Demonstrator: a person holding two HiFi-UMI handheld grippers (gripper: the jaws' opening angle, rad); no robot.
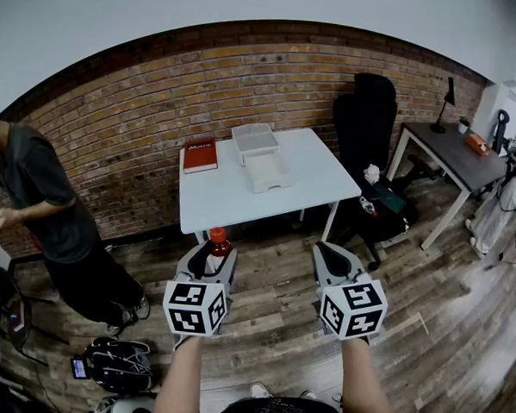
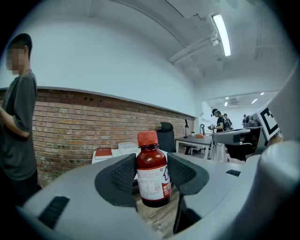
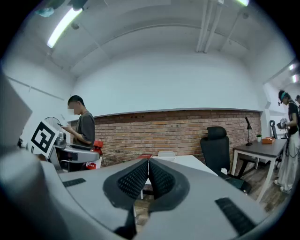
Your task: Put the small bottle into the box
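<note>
A small brown bottle point(image 2: 151, 176) with a red cap and a white-and-red label stands upright between the pads of my left gripper point(image 2: 151, 176), which is shut on its body. In the head view the bottle point(image 1: 218, 241) shows its red cap at the tip of the left gripper point(image 1: 212, 257), held over the wooden floor in front of the white table point(image 1: 311, 174). An open white box point(image 1: 267, 171) lies on that table, with its lid point(image 1: 255, 138) behind it. My right gripper point(image 1: 335, 259) is shut and empty, its pads point(image 3: 159, 178) pressed together.
A red book point(image 1: 199, 154) lies at the table's back left. A black office chair point(image 1: 366, 121) stands right of the table, a grey desk point(image 1: 455, 151) beyond it. A person point(image 1: 42, 207) stands at the left near the brick wall. Bags point(image 1: 116, 364) lie on the floor at lower left.
</note>
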